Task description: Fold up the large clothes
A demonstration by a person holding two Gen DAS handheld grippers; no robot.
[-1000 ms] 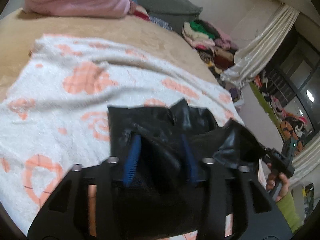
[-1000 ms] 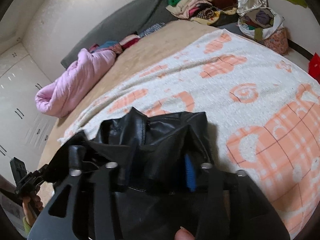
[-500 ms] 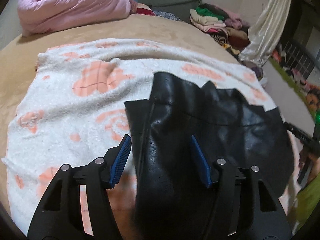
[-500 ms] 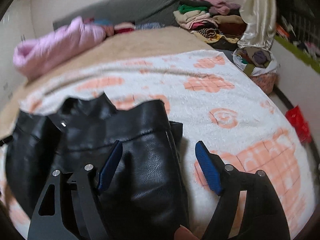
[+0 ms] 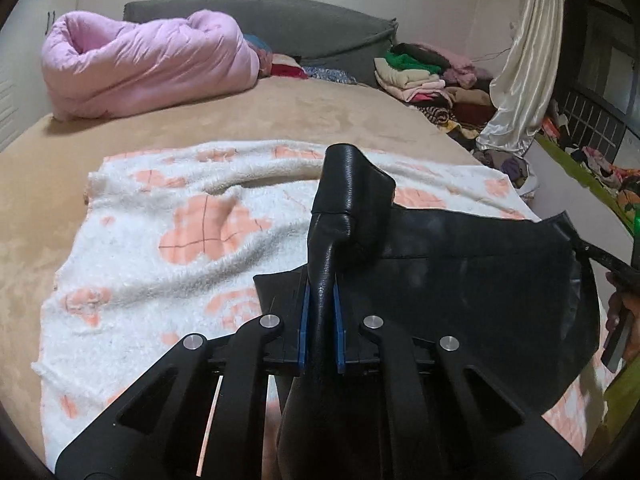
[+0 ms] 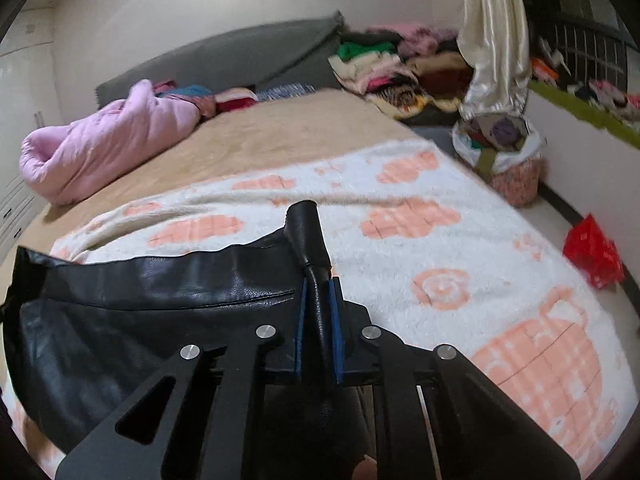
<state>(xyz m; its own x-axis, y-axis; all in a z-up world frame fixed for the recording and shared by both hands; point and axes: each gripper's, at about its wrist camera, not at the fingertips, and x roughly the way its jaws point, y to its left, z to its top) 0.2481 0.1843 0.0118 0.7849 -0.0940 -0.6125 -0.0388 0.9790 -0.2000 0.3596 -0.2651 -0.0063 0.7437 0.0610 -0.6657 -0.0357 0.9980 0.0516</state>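
Observation:
A black leather garment [image 5: 460, 280] is stretched between both grippers above a white blanket with orange patterns [image 5: 168, 240]. My left gripper [image 5: 320, 300] is shut on one bunched edge of it, and a fold sticks up past the blue pads. My right gripper [image 6: 318, 304] is shut on the other edge of the garment [image 6: 140, 312]. The right gripper also shows at the right edge of the left wrist view [image 5: 616, 276], held in a hand.
The blanket lies on a tan bed [image 5: 240, 116]. A rolled pink duvet [image 5: 144, 64] and a grey headboard cushion [image 5: 304, 28] are at the far end. Piled clothes [image 5: 432, 76], a cream curtain [image 5: 524, 60], a laundry bag [image 6: 504, 152] and a red bag [image 6: 592, 252] stand to the right.
Both grippers were open around the garment half a second ago. Now both have shut on its edges, and the garment is pulled out wide between them.

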